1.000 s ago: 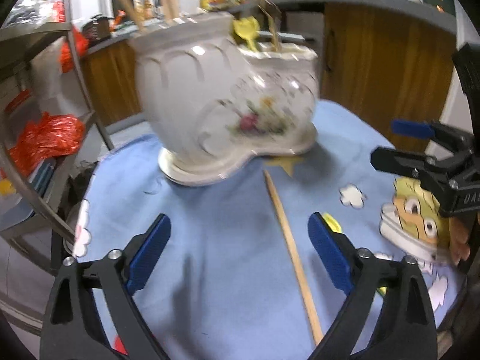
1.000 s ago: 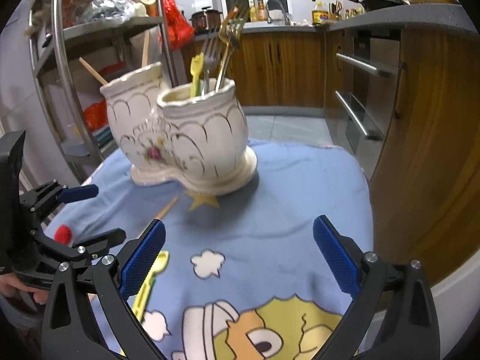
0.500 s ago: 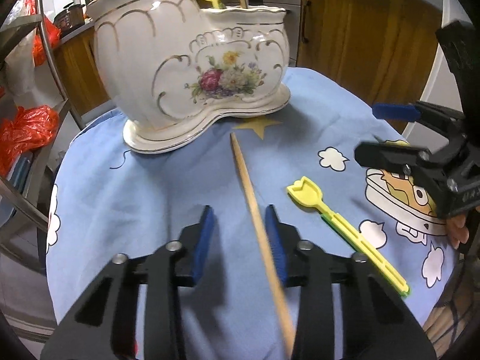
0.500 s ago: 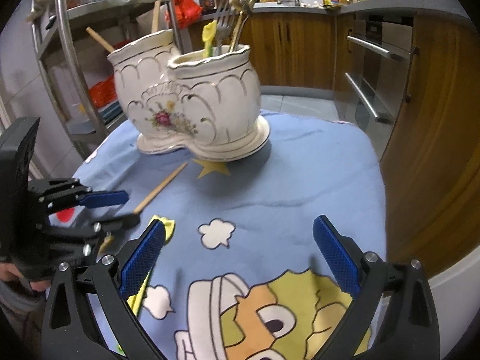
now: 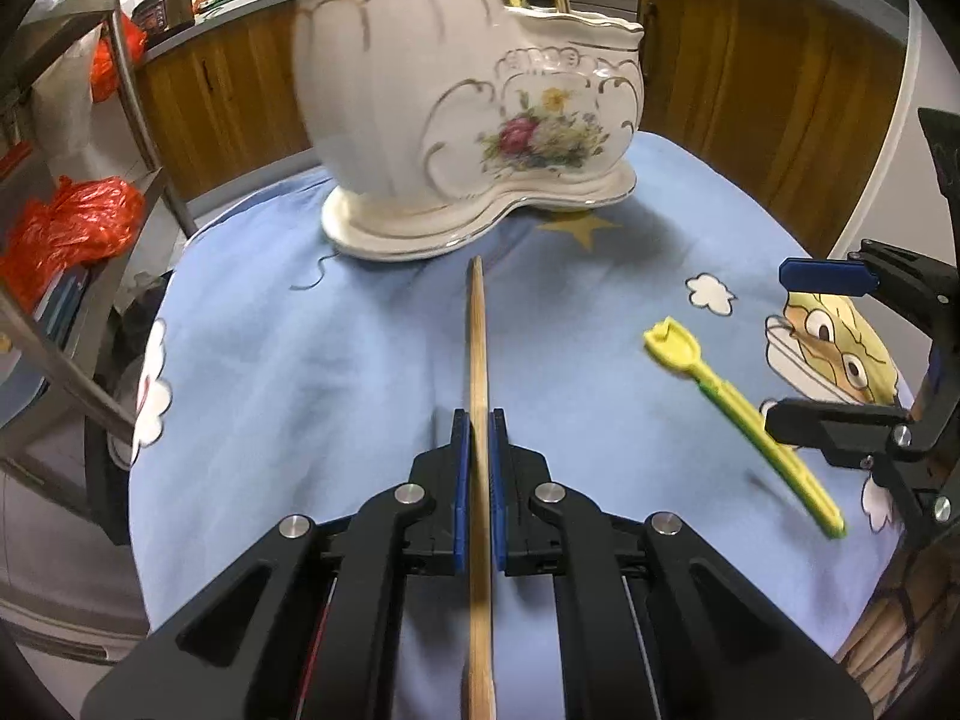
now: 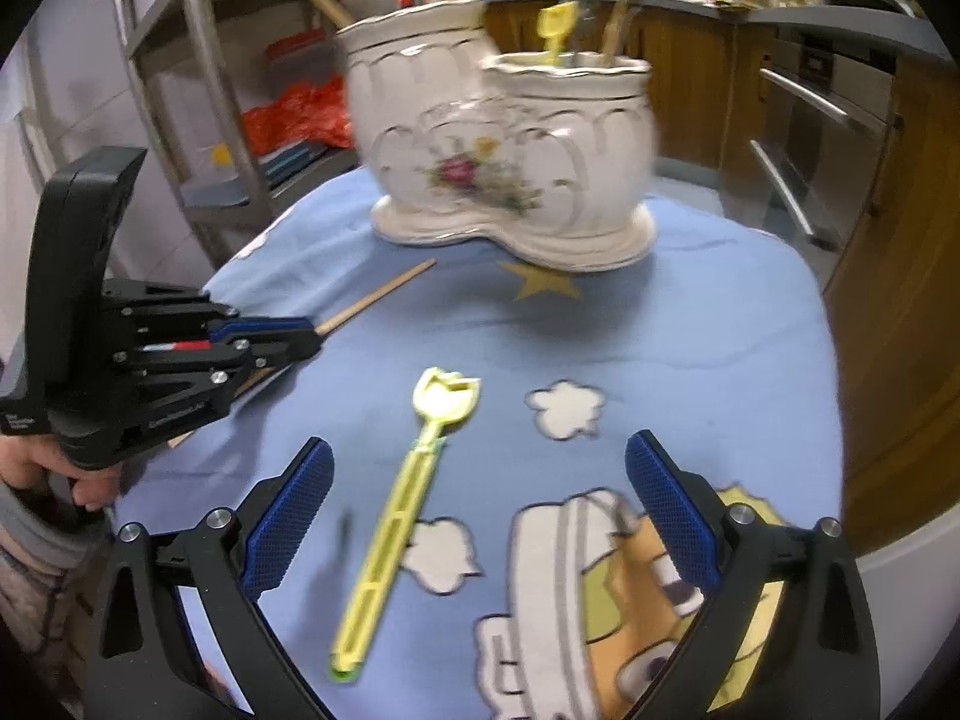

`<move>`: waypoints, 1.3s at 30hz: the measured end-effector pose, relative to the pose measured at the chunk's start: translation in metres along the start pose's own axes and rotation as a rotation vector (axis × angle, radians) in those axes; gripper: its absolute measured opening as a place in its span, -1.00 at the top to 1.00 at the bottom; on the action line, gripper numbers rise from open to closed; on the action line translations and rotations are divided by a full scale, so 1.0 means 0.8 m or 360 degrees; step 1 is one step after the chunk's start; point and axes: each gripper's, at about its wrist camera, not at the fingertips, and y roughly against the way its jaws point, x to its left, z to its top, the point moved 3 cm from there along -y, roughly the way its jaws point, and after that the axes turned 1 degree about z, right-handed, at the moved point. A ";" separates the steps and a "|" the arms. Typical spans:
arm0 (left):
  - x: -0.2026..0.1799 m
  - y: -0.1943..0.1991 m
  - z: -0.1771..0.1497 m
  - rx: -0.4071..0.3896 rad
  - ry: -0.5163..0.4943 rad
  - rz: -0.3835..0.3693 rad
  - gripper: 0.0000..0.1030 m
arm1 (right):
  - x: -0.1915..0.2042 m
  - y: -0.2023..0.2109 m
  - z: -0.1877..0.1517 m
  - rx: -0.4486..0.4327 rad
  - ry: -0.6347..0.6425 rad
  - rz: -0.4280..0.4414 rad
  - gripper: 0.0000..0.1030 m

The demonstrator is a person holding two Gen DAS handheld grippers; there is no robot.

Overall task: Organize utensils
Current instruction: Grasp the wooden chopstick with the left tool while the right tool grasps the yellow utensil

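Note:
A wooden chopstick (image 5: 478,354) lies on the blue cartoon tablecloth (image 5: 300,348), pointing at the white floral ceramic utensil holder (image 5: 468,102). My left gripper (image 5: 478,420) is shut on the chopstick, blue pads pressing both sides; from the right wrist view it (image 6: 300,333) sits at the left with the chopstick (image 6: 384,294) sticking out. A yellow plastic fork (image 6: 408,492) lies flat between the wide-open fingers of my right gripper (image 6: 480,498); the fork (image 5: 738,414) also shows right of the left gripper. The holder (image 6: 510,156) carries another yellow fork and metal cutlery.
A metal shelf rack (image 5: 72,192) with red plastic bags (image 5: 66,228) stands left of the table. Wooden kitchen cabinets (image 5: 750,78) and an oven (image 6: 804,138) lie behind. The table edge drops off at the right (image 6: 852,396). A person's hand (image 6: 42,468) holds the left gripper.
The left gripper went from wide open to shut around the chopstick and lined up with it. The right gripper shifted left, so the yellow fork now lies between its fingers.

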 end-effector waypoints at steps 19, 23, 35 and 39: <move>0.004 0.012 -0.007 0.0334 -0.0061 -0.0014 0.87 | 0.022 -0.033 0.016 0.0547 0.0253 -0.0014 0.41; 0.003 0.000 0.008 0.0470 -0.0131 -0.0006 0.84 | 0.019 -0.040 0.024 0.0688 0.0307 -0.0054 0.42; -0.001 -0.018 0.026 0.0646 -0.0186 0.0024 0.87 | 0.018 -0.054 0.041 0.0867 0.0201 -0.0034 0.69; 0.002 -0.015 0.024 0.0599 -0.0167 0.0015 0.89 | 0.013 -0.050 0.041 0.0820 0.0160 -0.0019 0.80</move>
